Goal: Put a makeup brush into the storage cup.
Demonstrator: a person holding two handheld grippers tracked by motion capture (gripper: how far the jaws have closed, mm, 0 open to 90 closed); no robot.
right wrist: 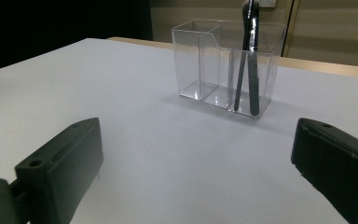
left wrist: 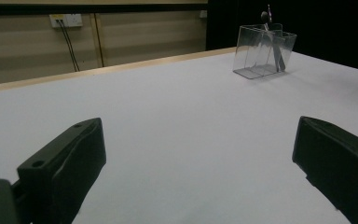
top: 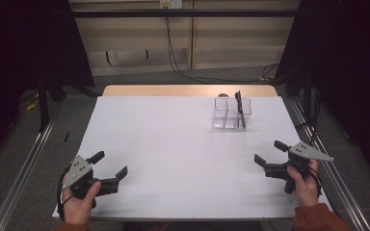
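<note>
1. Grippers number two: our left gripper (top: 110,165) and our right gripper (top: 269,151), each held in one hand. We count one clear organizer (top: 231,113) with divided compartments, and one dark utensil (top: 240,109) standing in it.
2. In the right gripper view, the utensil (right wrist: 251,56) leans nearly upright in the compartment at the right end of the organizer (right wrist: 227,65); the other compartments we see hold nothing.
3. The organizer stands ahead of our right fingers (right wrist: 56,172) and well apart from them, with bare white table (top: 173,144) between. From our left fingers (left wrist: 63,168) it lies far ahead and to the right, near the table's far edge.
4. The wooden far edge runs just behind the organizer. Both grippers sit near the table's near edge, one toward each side edge.
5. Open room stretches between and ahead of the two pairs of fingers.
6. Our left gripper's jaws stand spread wide, released, gripping nothing and touching nothing.
7. Our right gripper's jaws stand equally wide apart, released, with only table surface showing between them.
</note>
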